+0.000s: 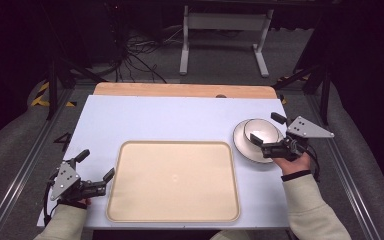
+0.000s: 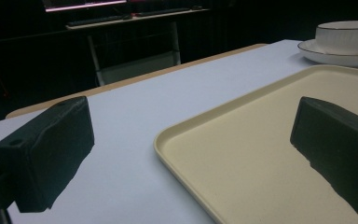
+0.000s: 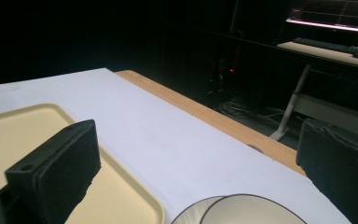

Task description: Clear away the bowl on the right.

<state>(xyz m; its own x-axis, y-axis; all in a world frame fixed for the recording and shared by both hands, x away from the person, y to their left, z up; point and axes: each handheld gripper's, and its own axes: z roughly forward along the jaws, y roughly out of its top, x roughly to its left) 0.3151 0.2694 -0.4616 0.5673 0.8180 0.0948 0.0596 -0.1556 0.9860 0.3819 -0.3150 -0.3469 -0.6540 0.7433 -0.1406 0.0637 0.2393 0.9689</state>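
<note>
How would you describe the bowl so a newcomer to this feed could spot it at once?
Start at the big beige tray in the middle of the white table, then look past its far right corner. There a white bowl sits on a white plate, under the open right gripper. It is the sole round dish here.

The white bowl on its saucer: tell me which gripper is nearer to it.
Right. The right gripper hangs open at the bowl, jaws either side of it. The left gripper is across the table, by the tray's left edge.
</note>
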